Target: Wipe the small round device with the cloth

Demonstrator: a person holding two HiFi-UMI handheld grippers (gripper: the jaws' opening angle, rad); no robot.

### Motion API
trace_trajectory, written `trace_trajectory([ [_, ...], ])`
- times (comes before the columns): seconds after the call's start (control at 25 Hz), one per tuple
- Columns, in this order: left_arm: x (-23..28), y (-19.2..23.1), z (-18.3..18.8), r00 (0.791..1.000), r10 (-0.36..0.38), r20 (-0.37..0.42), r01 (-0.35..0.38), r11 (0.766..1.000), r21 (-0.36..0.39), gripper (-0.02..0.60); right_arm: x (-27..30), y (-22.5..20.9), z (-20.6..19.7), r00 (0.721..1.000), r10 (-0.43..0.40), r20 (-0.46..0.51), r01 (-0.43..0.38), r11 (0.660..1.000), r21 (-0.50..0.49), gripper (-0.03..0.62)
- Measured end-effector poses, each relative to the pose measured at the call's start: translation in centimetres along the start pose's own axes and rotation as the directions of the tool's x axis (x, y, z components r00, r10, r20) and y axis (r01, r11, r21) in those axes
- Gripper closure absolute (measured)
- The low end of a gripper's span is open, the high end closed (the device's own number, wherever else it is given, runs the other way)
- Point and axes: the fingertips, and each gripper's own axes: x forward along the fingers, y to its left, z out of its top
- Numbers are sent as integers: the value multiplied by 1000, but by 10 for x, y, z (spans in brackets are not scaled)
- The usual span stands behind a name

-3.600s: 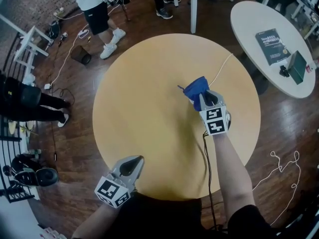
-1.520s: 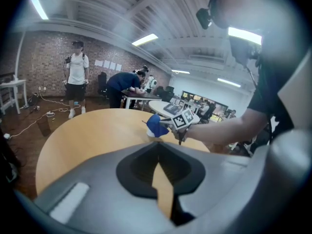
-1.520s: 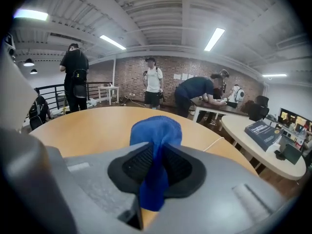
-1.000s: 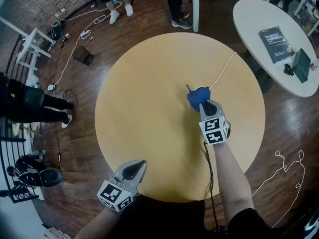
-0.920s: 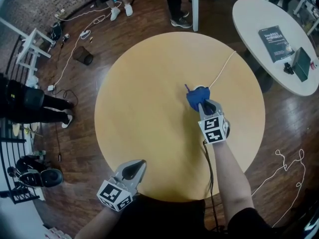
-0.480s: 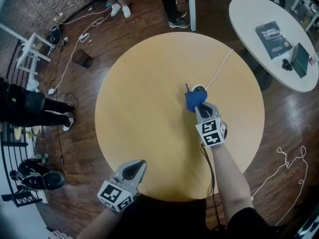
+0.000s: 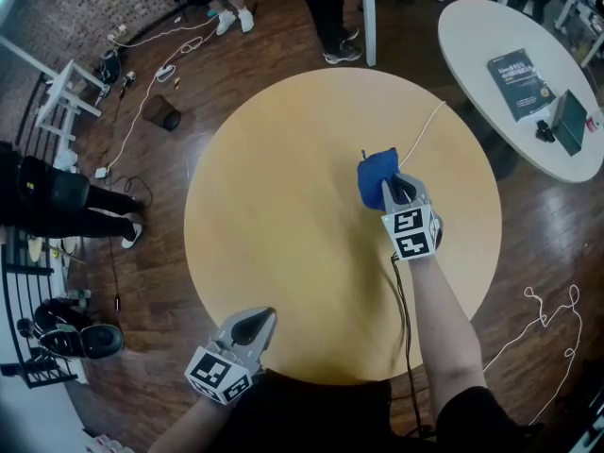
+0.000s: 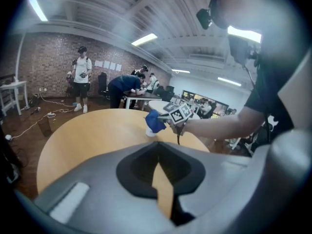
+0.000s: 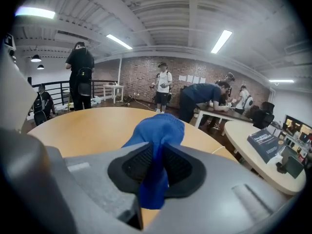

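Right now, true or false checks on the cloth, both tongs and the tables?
1. The right tongs grip the blue cloth. True.
2. The left tongs hold a sponge. False: nothing is between them.
3. A white cable runs across the tan table towards the cloth. True.
4. The book lies on the tan table. False: it lies on the white table beside it.
5. The small round device sits far from the cloth. False: it sits right under it.

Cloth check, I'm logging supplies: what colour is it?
Blue; the cloth shows best in the right gripper view.
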Motion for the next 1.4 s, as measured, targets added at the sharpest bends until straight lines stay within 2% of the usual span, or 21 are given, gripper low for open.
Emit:
trace_trajectory([
  [0.2, -3, 2, -2, 1000, 4, -8, -4, 1000, -9, 577, 3, -9, -10, 1000, -4, -11, 5, 996, 88, 533],
  [0.52, 3, -3, -1, 1000, -2, -10, 2, 1000, -9, 577, 9, -12, -46, 996, 16, -88, -4, 991, 135, 533],
  [0.72, 4, -4, 0, 1000, -11, -19, 11, 1000, 0, 577, 14, 4, -77, 983, 69, -168, -43, 987, 153, 533],
  [0.88, 5, -4, 2, 1000, -19, -16, 19, 1000, 5, 577, 9, 25, -88, 975, 116, -190, -82, 981, 175, 533],
  [1.0, 7, -7, 1, 999, -32, -15, 32, 999, 9, 577, -2, 17, -75, 990, 56, -130, -36, 988, 152, 533],
  [1.12, 8, -9, 2, 1000, -25, -5, 25, 1000, 8, 577, -15, -3, -35, 1000, -30, 1, 30, 995, 95, 533],
  [1.2, 8, -9, -1, 1000, -30, -9, 30, 1000, 4, 577, -19, -11, -9, 997, -53, 59, 50, 998, 45, 533],
  [1.32, 6, -9, -2, 1000, -19, -4, 19, 1000, -5, 577, -11, -9, 1, 999, -30, 29, 31, 999, -13, 533],
  [1.4, 5, -8, -2, 1000, -7, 4, 7, 1000, -11, 577, -3, -4, -4, 1000, -5, -2, 5, 1000, -13, 533],
])
